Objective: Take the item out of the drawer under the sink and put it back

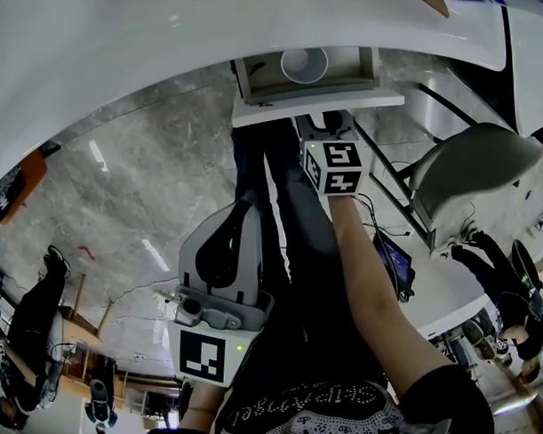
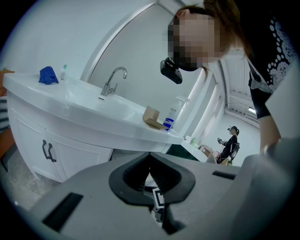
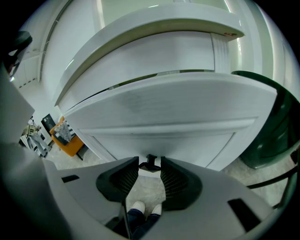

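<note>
In the head view the white drawer (image 1: 249, 86) under the sink stands pulled out, with a white cup (image 1: 303, 64) inside it. My right gripper (image 1: 329, 128) is at the drawer's front panel (image 1: 316, 106). In the right gripper view its jaws are open, with the small dark handle (image 3: 151, 162) of the drawer front (image 3: 164, 117) right at the fingertips (image 3: 165, 165). My left gripper (image 1: 243, 213) hangs low beside the person's legs, well away from the drawer. Its jaws are shut with nothing between them (image 2: 150, 157).
The left gripper view shows the white basin (image 2: 93, 105) with a faucet (image 2: 115, 79), a blue cloth (image 2: 48, 75), a small box (image 2: 152, 117), a bottle (image 2: 173, 112) and cabinet doors (image 2: 48, 151). A grey chair (image 1: 470, 174) and a tablet (image 1: 398, 265) stand to the right.
</note>
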The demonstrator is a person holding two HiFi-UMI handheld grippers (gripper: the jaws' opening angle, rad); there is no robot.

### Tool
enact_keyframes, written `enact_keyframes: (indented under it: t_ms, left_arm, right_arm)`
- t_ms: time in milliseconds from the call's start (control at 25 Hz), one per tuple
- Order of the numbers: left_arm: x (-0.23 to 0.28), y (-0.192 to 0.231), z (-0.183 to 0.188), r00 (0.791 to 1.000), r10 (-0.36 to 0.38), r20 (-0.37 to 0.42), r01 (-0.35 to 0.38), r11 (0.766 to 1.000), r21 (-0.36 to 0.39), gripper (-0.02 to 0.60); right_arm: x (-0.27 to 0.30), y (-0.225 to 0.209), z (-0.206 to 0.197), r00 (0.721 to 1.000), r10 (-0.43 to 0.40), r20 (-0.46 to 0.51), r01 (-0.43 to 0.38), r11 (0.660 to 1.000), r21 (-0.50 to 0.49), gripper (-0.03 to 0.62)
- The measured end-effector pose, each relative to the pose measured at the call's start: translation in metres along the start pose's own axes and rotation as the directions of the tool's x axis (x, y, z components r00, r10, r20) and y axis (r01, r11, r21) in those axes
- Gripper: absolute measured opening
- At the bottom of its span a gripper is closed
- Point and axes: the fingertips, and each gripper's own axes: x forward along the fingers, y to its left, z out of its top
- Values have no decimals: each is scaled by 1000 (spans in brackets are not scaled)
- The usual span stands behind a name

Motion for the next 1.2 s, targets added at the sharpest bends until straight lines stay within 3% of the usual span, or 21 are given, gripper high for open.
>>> enact_keyframes:
  t_ms: [400,800,960,1040,1200]
  left_arm:
    - [3,2,5,1000,-16,-2,16,1000,7,5]
    - [13,-9,15,997,-78,2,78,997,21,5]
    - [14,-14,19,996,-95,0,95,995,21,5]
    - [13,-15,20,995,-101,-5,102,994,26,5]
    - [11,-20,25,993,-118,9,117,992,49,5]
  right_arm:
    - [1,1,0,1000,15,-13,-15,1000,11,155]
    - [-35,2,-12,998,21,-62,-24,998,-57,155]
    - [-69,-1,-2,1000,8,-22,-9,999,-50,147]
    - [-87,-1,12,1000,-7,22,7,999,-40,87]
    - [-119,0,44,994,-5,112,10,999,-41,49]
